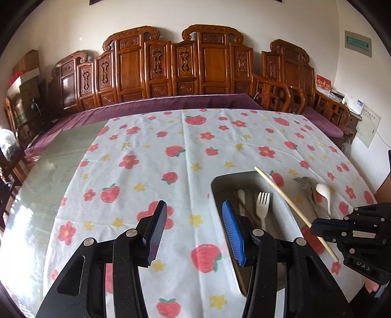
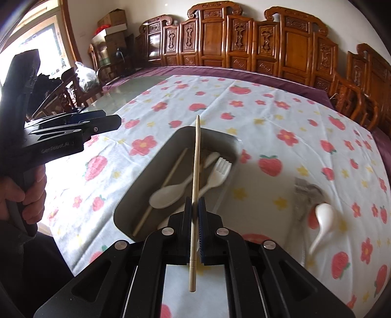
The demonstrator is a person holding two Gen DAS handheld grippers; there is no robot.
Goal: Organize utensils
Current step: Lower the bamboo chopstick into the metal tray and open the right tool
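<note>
My right gripper (image 2: 194, 204) is shut on a wooden chopstick (image 2: 195, 176) and holds it above the grey tray (image 2: 136, 195); it also shows in the left wrist view (image 1: 315, 226), with the chopstick (image 1: 288, 203) slanting over the tray (image 1: 215, 186). In the tray lie a white spoon (image 2: 171, 192), a white fork (image 2: 215, 175) and another chopstick (image 2: 161, 190). My left gripper (image 1: 194, 215) is open and empty, just left of the tray above the cloth. A white ladle spoon (image 2: 322, 220) and metal forks (image 2: 305, 189) lie on the cloth right of the tray.
The table has a white cloth with strawberries and flowers (image 1: 171, 151) over a glass top (image 1: 48, 171). A carved wooden bench with a purple cushion (image 1: 171, 102) runs behind the table. Boxes and a bag stand at the far left (image 2: 112, 22).
</note>
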